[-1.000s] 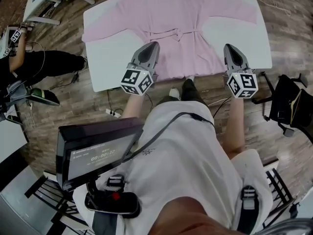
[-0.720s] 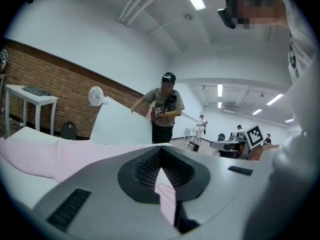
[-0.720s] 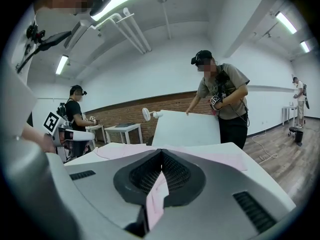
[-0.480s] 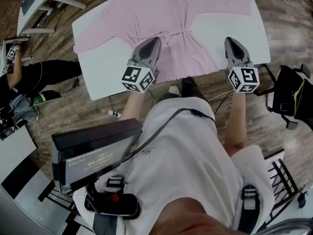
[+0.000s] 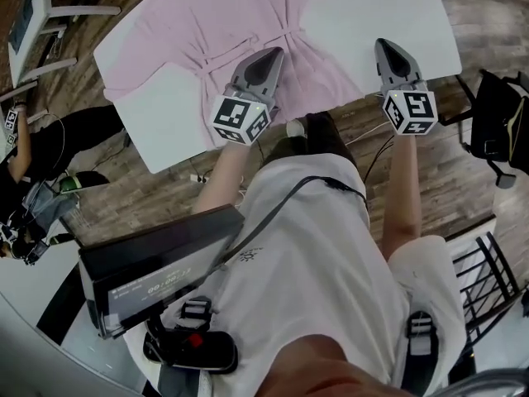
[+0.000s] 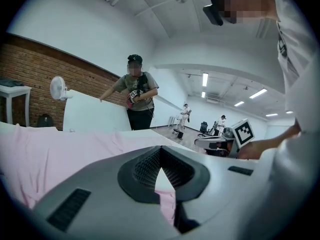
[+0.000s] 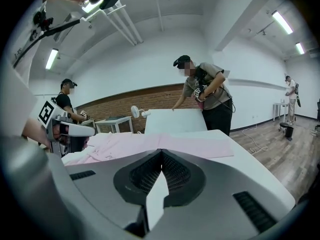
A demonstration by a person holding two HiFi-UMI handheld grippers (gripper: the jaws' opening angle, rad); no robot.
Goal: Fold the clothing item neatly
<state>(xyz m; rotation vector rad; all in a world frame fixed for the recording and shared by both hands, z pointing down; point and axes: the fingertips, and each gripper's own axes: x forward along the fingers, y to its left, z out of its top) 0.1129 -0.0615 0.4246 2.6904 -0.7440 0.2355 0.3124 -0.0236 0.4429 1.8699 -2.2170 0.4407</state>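
Pink robe (image 5: 240, 15) lies spread flat on the white table (image 5: 397, 31), with its sleeves reaching toward the left and right edges and its hem at the near edge. The left gripper (image 5: 274, 54) has its jaws pressed together with nothing between them, and is held out over the hem at the near edge, pointing forward and a little down. The right gripper (image 5: 383, 45), also closed and empty, points the same way over bare table at the near edge, just beside the robe.
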